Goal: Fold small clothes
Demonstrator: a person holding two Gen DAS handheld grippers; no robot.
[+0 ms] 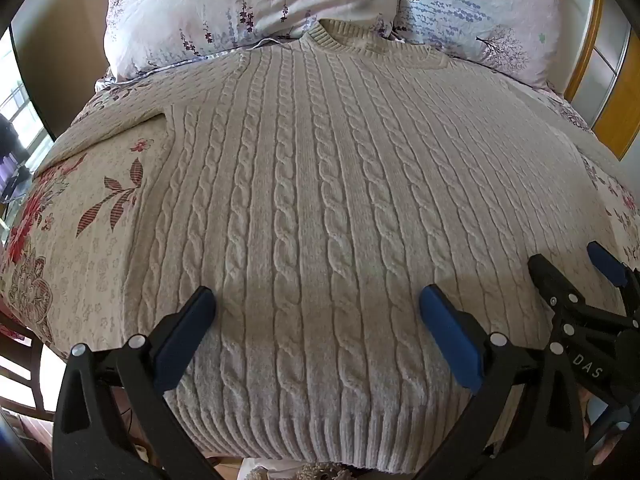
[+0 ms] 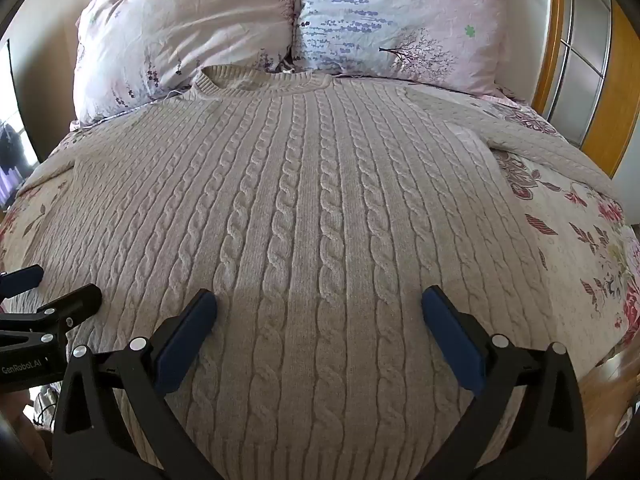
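1. Left wrist view shows no box or basket; the only thing that carries others is the bed (image 1: 100,216) with a flowered cover, and on it lie the sweater (image 1: 320,184) and two pillows (image 1: 248,4).
2. The sweater lies flat in the middle of the bed, with its collar (image 1: 332,40) touching the pillows and its ribbed hem (image 1: 300,432) at the near edge.
3. The left gripper (image 1: 318,312) hangs just above the lower part of the sweater, released, with both fingers wide apart and nothing between them.
4. The right gripper (image 2: 319,312) is also spread and holds nothing; it is over the same lower part, just beside the left gripper.
5. The sweater is cream, with a thick cable knit in long vertical ropes. Its sleeves spread outward from the body; one sleeve (image 2: 532,140) reaches toward the bed edge.
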